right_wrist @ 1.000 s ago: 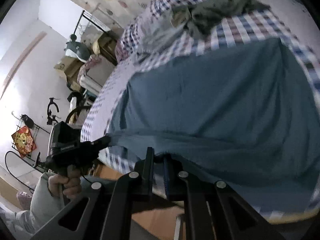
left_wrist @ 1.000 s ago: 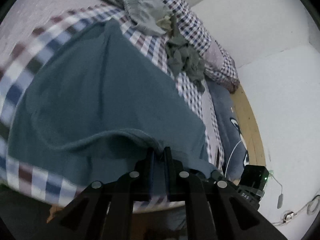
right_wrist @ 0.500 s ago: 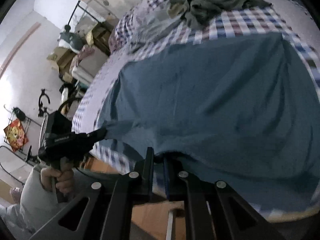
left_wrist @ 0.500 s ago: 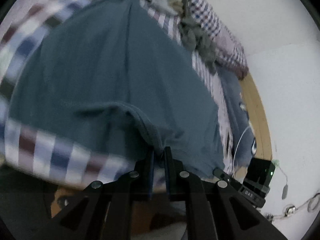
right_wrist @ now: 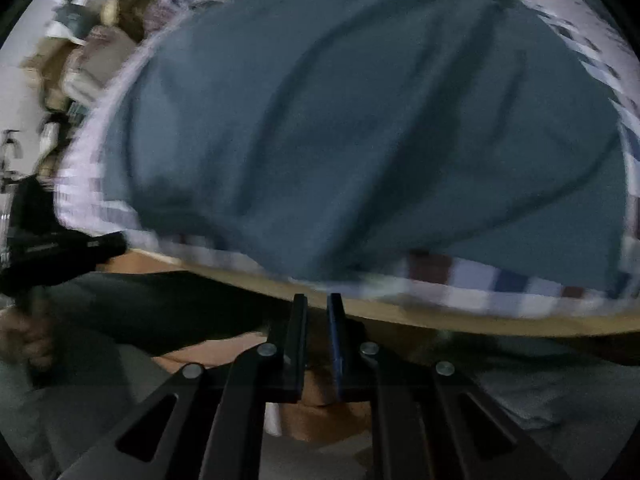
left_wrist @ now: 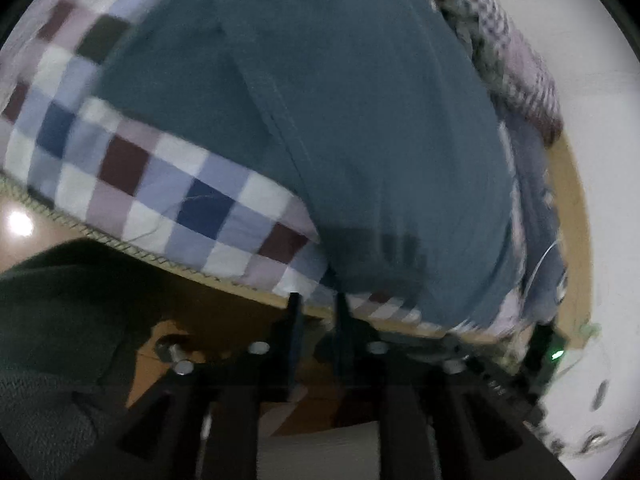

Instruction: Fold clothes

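Note:
A teal garment (left_wrist: pixel 360 120) (right_wrist: pixel 360 120) lies spread flat on the checked bedsheet (left_wrist: pixel 160 184) (right_wrist: pixel 500 280), its near hem at the bed's edge. My left gripper (left_wrist: pixel 317 300) sits just below that edge, slightly open, with no cloth between its fingers. In the right wrist view the left gripper (right_wrist: pixel 100 246) points at the garment's left corner. My right gripper (right_wrist: pixel 317 298) is also below the edge. Its jaws stand close together and nothing shows between them. Both views are motion-blurred.
Crumpled grey clothes (left_wrist: pixel 460 8) lie at the far side of the bed. The wooden bed frame (right_wrist: pixel 440 312) runs just above the fingertips. A person's hand (right_wrist: pixel 24 340) holds the left gripper. Furniture and clutter (right_wrist: pixel 80 60) stand beyond the bed's left side.
Both grippers pulled the garment's hem toward the bed edge and dropped below it. The hem has left both sets of fingers and the garment lies flatter. The left jaws have widened a little.

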A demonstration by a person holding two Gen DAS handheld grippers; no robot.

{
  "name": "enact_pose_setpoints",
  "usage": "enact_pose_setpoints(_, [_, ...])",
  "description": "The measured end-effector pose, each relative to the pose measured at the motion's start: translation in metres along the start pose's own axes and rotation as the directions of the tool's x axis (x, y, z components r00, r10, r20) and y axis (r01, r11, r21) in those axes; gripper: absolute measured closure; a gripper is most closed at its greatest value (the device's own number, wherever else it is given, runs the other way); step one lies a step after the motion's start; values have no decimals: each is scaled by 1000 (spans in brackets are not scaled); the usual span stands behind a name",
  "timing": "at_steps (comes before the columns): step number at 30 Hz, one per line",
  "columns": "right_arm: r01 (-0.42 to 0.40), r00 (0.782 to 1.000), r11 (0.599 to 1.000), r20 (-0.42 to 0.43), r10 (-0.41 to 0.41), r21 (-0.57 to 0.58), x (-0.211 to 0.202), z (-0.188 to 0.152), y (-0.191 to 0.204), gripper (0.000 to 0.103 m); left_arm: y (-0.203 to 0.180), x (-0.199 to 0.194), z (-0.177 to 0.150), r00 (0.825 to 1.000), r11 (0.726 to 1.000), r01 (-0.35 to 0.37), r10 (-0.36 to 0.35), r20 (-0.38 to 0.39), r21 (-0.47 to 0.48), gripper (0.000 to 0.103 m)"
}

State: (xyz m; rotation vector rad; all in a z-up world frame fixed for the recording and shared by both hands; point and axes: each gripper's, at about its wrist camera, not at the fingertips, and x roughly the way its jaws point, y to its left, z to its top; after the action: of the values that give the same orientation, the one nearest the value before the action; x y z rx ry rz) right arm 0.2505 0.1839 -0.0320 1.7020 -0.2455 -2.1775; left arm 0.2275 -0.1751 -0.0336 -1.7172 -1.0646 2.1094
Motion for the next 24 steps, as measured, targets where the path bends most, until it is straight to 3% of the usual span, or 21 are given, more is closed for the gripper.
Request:
enact_pose_setpoints(2, [51,999,999,-8,-51,10,4,0,-2,92,10,-21,3,994,997,60,-56,93,-45,38])
enact_pose_setpoints(4, [44,998,999,33,-45,4,-3,2,1,91,21,-44,6,973,991,103,-84,214,-80,32])
enact_pose_setpoints(6, [33,996,999,80,-31,-24,-10,3,7,90,32,-64,10,942,984,142,-100,321,-110,30])
enact_pose_setpoints(10, [-3,985,996,170,18,-86,-22,6,17,88,54,-72,18,909,968,177,-91,408,-179,30])
enact_pose_setpoints(14, [-5,980,993,198,28,-118,-23,7,30,84,70,-67,30,902,961,159,-48,428,-227,30])
enact_pose_setpoints(20, [-19,978,991,203,46,-131,-21,11,36,82,75,-57,48,916,980,71,10,400,-188,31])
enact_pose_setpoints(24, [-21,976,983,210,60,-182,-18,11,49,81,73,-50,48,919,983,55,19,393,-176,32])
